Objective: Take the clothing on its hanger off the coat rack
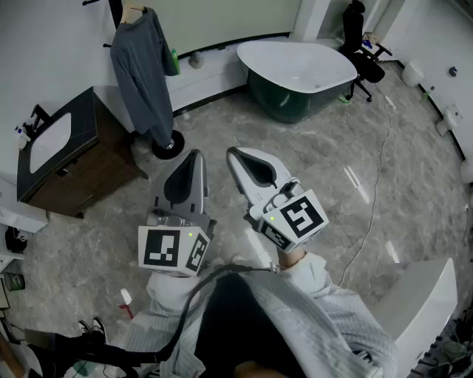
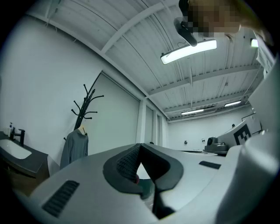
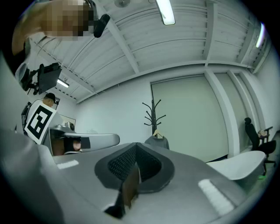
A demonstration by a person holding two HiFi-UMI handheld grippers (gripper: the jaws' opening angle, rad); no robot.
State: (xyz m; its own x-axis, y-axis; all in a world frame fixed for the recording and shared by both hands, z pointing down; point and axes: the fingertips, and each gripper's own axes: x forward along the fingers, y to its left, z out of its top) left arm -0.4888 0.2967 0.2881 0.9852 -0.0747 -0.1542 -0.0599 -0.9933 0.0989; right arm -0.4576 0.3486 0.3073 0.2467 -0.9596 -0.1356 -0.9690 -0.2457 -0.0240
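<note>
One grey top point(image 1: 144, 74) is seen far left on one hanger point(image 1: 134, 9), hung on one coat rack point(image 1: 168, 143); nothing is taken off yet. Nearer, two grippers are held well apart from it: left gripper point(image 1: 196, 155), right gripper point(image 1: 232, 153), both pinched together, empty. One bathtub point(image 1: 295, 70) is seen far right.

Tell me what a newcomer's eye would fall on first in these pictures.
First come the two grippers low in the middle of the head view, the left gripper and the right gripper, side by side, both shut and empty. Next is the grey garment on its hanger, hanging from the coat rack at the upper left. Then comes the white bathtub with dark sides at the top centre.
</note>
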